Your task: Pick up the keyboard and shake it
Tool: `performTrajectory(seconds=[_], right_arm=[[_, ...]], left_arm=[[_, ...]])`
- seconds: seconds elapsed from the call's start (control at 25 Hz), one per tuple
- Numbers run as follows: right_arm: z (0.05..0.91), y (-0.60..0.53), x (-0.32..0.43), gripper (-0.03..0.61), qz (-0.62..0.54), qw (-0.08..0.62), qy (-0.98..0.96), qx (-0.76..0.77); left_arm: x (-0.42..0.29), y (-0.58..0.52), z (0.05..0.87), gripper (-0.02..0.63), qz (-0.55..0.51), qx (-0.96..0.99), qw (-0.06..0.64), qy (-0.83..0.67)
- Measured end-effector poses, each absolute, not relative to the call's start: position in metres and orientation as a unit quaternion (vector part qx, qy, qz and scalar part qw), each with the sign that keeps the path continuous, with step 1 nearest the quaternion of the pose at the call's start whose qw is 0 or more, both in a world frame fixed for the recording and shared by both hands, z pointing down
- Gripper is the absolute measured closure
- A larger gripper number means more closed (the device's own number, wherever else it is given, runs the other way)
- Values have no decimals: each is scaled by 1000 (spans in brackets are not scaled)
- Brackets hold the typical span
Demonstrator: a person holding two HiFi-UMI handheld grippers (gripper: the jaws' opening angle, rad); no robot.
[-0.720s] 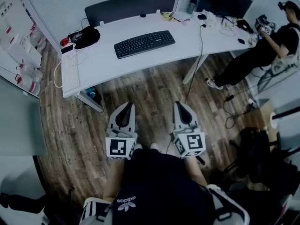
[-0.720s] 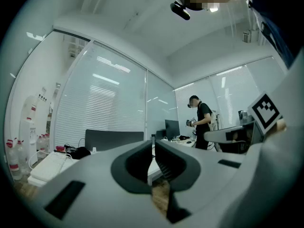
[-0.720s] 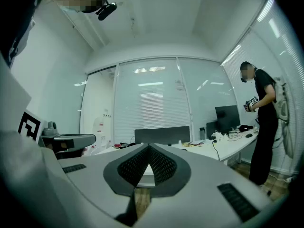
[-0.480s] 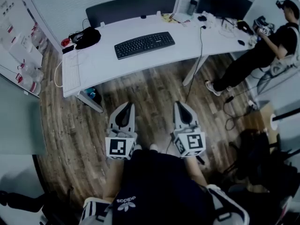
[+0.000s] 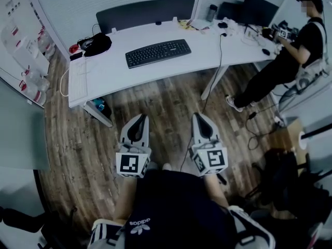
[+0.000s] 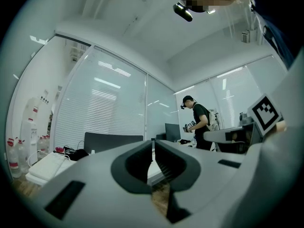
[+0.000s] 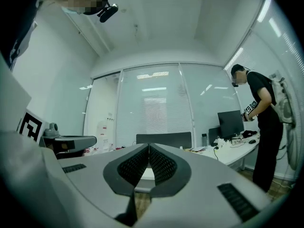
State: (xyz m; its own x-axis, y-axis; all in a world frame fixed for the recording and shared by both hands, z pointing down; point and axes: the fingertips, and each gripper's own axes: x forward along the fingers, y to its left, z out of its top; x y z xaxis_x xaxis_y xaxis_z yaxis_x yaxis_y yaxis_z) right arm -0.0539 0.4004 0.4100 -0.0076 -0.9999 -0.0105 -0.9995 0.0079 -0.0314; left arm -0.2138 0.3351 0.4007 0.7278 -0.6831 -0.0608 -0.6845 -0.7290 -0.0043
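Note:
A black keyboard [image 5: 158, 52] lies flat on the white desk [image 5: 207, 53], well ahead of me. My left gripper [image 5: 140, 118] and right gripper [image 5: 199, 116] hang side by side over the wooden floor, close to my body and far short of the desk. Both point level toward the desk, jaws shut with nothing between them. In the left gripper view the left gripper [image 6: 153, 145] shows its tips together; the right gripper [image 7: 148, 147] looks the same in its own view. The keyboard is hidden behind the jaws in both gripper views.
A white keyboard [image 5: 78, 79] and a black pouch [image 5: 97, 42] lie at the desk's left end. A dark chair back [image 5: 145, 9] stands behind the desk. A person [image 5: 290, 51] stands at the right end by a monitor [image 5: 257, 7]. Cables [image 5: 249, 131] trail on the floor.
The head view has shifted slightly, so the desk sits a little lower and left. The person at the right has moved. Both grippers keep their place, shut.

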Motion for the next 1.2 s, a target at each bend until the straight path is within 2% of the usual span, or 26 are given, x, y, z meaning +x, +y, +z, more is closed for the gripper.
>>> performTrajectory(seconds=[0.48, 0.76, 1.2], right_arm=[[419, 385, -36, 572, -13, -1, 708, -706], [420, 319, -19, 572, -23, -4, 706, -708], [418, 240, 3, 572, -38, -25, 684, -728]], left_arm=[[-194, 317, 402, 594, 23, -933, 6, 360], [-181, 241, 403, 594, 24, -933, 11, 360], [-159, 145, 409, 594, 20, -934, -22, 356]])
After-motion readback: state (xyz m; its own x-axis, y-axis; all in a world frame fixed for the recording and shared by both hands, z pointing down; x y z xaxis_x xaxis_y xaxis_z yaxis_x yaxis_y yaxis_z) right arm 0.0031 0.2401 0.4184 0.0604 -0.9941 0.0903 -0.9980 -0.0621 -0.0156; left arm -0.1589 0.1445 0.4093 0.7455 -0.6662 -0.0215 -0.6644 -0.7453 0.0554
